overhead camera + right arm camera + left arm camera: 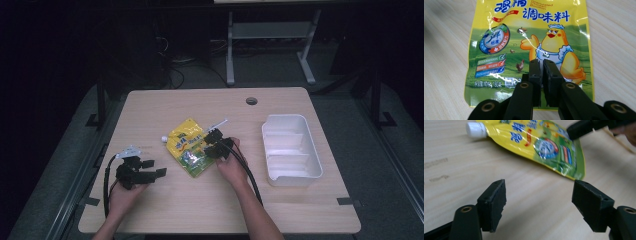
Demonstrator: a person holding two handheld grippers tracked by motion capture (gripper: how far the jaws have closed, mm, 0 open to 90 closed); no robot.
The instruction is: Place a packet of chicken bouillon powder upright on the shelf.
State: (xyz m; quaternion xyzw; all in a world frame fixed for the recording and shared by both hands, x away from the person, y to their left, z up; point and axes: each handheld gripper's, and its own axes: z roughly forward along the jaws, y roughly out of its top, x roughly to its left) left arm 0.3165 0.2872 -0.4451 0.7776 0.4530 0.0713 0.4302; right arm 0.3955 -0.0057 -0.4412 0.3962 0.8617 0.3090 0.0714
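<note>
Right gripper (542, 72) between pouch (529, 45), tray (291, 150)

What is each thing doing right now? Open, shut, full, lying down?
Pouch: lying flat on the table, white cap on.
Right gripper: jaws nearly shut, over the pouch's lower edge; whether they pinch it is hard to tell.
Left gripper: open, nothing between the jaws.
Tray: upright, empty.

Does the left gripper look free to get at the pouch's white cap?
Probably yes: the left gripper is open, bare table lies between it and the cap, and the right gripper sits at the pouch's far side.
</note>
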